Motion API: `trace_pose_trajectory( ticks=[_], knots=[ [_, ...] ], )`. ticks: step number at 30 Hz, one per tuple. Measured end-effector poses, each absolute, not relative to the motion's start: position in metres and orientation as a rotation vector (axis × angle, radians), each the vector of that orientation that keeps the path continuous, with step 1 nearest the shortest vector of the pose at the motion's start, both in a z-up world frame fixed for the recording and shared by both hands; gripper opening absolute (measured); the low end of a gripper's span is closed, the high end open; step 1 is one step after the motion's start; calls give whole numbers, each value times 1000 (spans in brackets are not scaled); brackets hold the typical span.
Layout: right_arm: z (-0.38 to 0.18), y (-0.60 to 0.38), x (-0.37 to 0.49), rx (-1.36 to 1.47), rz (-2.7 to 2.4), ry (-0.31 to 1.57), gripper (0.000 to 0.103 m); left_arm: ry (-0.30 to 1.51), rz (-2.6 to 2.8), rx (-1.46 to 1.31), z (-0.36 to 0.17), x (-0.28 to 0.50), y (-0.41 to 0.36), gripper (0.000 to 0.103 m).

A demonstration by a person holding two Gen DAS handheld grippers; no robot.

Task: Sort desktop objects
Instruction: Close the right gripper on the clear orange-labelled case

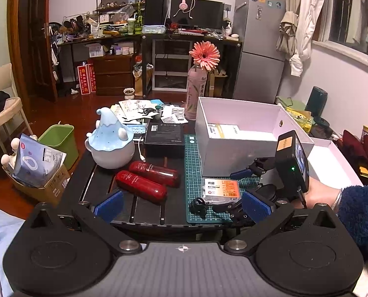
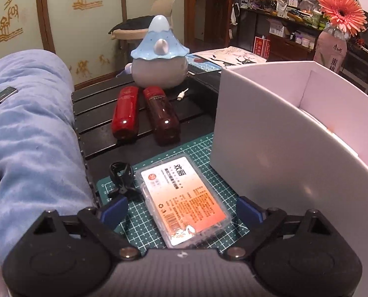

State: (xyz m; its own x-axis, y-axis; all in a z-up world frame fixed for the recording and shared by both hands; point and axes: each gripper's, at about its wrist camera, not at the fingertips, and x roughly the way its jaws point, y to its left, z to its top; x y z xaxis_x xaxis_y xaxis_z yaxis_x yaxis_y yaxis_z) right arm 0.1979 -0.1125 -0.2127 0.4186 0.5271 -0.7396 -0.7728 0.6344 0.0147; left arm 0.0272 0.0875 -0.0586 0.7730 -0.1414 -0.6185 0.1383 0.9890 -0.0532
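1. Clear plastic case (image 2: pixel 184 201) with an orange-and-white label, flat on the green cutting mat (image 2: pixel 210 149), just in front of the white box (image 2: pixel 278 133).
2. Right gripper (image 2: pixel 181 212) low over the mat, jaws spread wide to either side of the case, blue pads (image 2: pixel 114 209) clear of its edges, nothing gripped.
3. Same right gripper (image 1: pixel 248 188) visible from the left wrist camera, held by a hand (image 1: pixel 317 193) in a dark fuzzy sleeve (image 1: pixel 359 212).
4. Black cable bundle (image 2: pixel 121 177) on the mat, just beside the case's left edge.
5. Two red bottles (image 1: pixel 147 180) lying side by side on the dark slatted tabletop (image 1: pixel 149 210), left of the mat.
6. Blue-and-white ceramic jar (image 1: pixel 111 143) behind the bottles.
7. Left gripper (image 1: pixel 181 204) above the near tabletop edge, jaws wide apart and empty.
8. Pink flower (image 1: pixel 205 55) in a bottle behind the box.
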Motion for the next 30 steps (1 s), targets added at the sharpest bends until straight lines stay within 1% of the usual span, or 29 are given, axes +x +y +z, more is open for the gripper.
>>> trace_pose_trajectory(
  ticks=[1, 7, 13, 19, 30],
  knots=[
    [-213, -112, 198, -355, 838, 787, 84, 671, -151, -5, -59, 27, 87, 103],
    [-214, -114, 199, -350, 810, 801, 70, 670, -145, -2, -58, 27, 87, 103],
    [-214, -114, 197, -355, 777, 814, 67, 664, -143, -5, -58, 27, 89, 103],
    [-212, -118, 196, -301, 698, 851, 63, 656, -142, -9, -58, 26, 90, 103],
    [-205, -124, 181, -257, 520, 893, 61, 642, -140, -13, -58, 24, 92, 103]
  ],
)
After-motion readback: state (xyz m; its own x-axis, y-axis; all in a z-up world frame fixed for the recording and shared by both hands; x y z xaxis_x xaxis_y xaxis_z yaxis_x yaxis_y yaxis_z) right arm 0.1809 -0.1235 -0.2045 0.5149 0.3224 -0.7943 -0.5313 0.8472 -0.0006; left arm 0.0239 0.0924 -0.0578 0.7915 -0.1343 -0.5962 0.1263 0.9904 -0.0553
